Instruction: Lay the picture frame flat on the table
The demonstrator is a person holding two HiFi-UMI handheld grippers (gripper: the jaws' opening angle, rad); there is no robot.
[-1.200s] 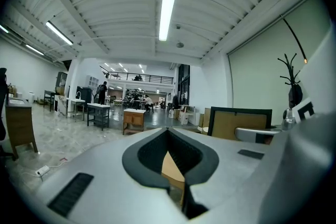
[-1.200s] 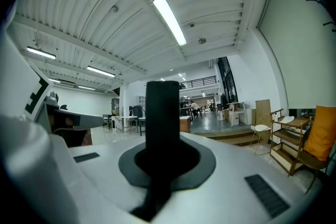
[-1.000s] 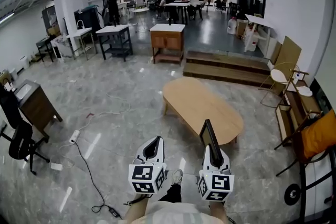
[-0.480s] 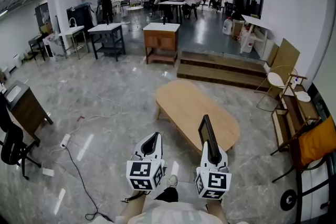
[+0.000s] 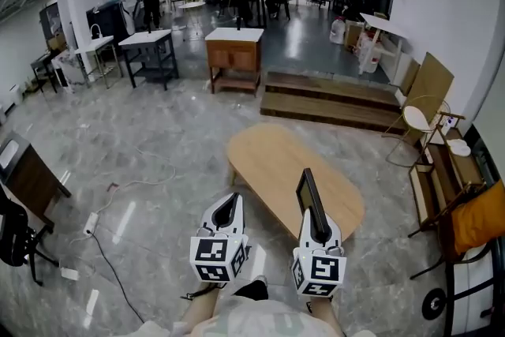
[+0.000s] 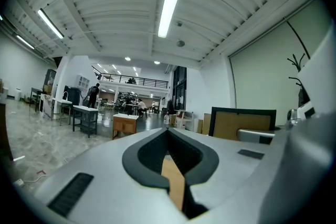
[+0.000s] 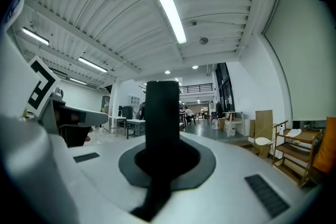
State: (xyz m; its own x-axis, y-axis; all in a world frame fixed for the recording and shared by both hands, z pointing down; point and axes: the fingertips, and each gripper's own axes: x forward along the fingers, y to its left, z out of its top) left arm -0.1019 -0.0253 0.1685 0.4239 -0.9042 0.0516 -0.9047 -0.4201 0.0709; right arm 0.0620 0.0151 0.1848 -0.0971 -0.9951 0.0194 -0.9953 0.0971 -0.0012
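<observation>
We see the right gripper (image 5: 319, 226) clenched on the lower edge of the thin, black-rimmed picture frame (image 5: 308, 195). The frame stands upright in the air, seen against the near end of the smooth oval wooden table (image 5: 272, 158). The left gripper (image 5: 228, 211) carries nothing, and its grey jaws seem pressed together at the pointed tips.

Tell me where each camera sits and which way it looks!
Head view: on the person's head, facing forward and down at the wooden table; left gripper, right gripper and a shoe show.
Left gripper view: on the left gripper, level along its empty jaws into the hall.
Right gripper view: on the right gripper, level; jaws clamp the picture frame.
Shared: all views show the picture frame.
</observation>
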